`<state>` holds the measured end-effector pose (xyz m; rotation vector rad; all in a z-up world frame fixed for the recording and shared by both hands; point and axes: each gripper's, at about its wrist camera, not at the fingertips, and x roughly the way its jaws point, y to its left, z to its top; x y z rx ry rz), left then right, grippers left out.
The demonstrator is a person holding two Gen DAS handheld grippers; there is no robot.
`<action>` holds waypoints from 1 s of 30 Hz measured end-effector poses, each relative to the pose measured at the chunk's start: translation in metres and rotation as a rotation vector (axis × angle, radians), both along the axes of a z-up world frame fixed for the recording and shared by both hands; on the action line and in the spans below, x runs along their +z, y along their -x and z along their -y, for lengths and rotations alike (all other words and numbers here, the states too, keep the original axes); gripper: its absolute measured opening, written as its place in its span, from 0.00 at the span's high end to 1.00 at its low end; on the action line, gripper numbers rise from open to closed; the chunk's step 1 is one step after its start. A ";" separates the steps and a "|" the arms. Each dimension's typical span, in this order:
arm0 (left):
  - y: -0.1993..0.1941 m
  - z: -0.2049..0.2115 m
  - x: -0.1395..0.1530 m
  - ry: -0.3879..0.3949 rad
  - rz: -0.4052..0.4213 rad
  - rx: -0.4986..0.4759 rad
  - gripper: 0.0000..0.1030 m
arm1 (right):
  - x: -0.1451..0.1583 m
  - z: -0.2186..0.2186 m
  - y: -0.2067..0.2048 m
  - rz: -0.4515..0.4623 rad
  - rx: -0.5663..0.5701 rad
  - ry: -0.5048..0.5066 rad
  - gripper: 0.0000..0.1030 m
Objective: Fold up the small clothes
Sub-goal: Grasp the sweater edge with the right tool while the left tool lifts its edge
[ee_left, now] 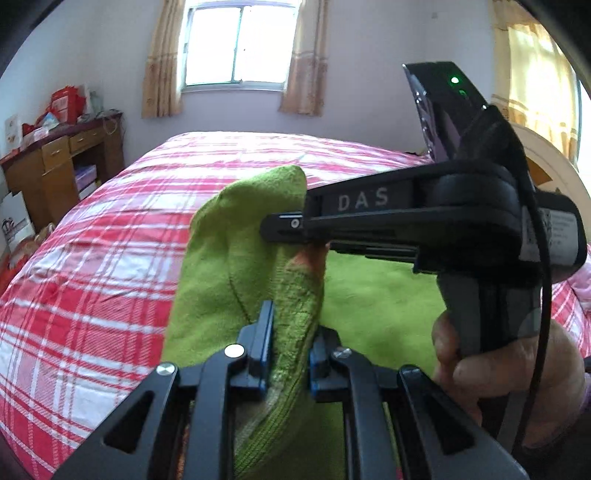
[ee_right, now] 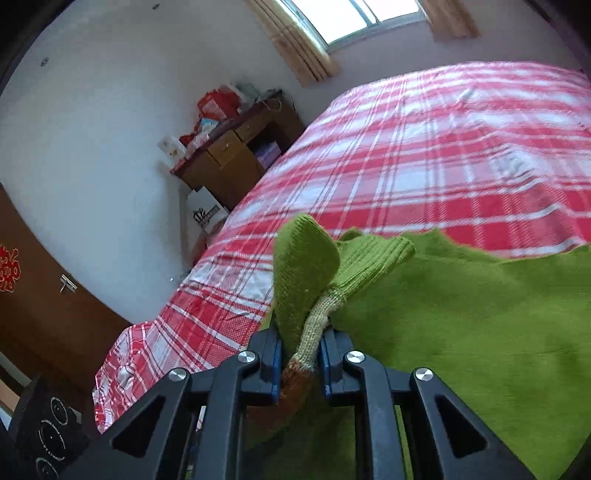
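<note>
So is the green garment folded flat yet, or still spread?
Neither: the green garment is partly lifted, one bunched edge pinched in both the left claw and right claw, the rest spread on the bed.

Two close wrist views over the bed [ee_left: 110, 229], sharing the window [ee_right: 369, 18].

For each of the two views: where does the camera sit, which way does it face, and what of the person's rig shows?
Left wrist: behind the left tongs, facing the window; they pinch the green garment. The right tongs and right hand cross in.
Right wrist: behind the right tongs, tilted, facing the desk; only its own tongs show.
Shared: garment, plaid bed, desk, window.
</note>
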<state>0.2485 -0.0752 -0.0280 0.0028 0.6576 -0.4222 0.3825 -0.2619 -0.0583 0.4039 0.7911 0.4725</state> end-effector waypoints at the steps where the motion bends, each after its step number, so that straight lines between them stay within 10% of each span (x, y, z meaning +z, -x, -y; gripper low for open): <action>1: 0.002 0.009 0.004 0.001 0.003 -0.015 0.85 | 0.005 0.009 0.004 0.007 -0.007 0.004 0.85; 20: 0.003 0.153 -0.018 -0.045 -0.080 -0.177 0.85 | -0.017 0.164 0.028 -0.051 -0.127 0.142 0.86; 30: 0.015 0.175 -0.025 -0.130 -0.031 -0.219 0.81 | -0.060 0.194 0.032 -0.063 -0.181 -0.003 0.86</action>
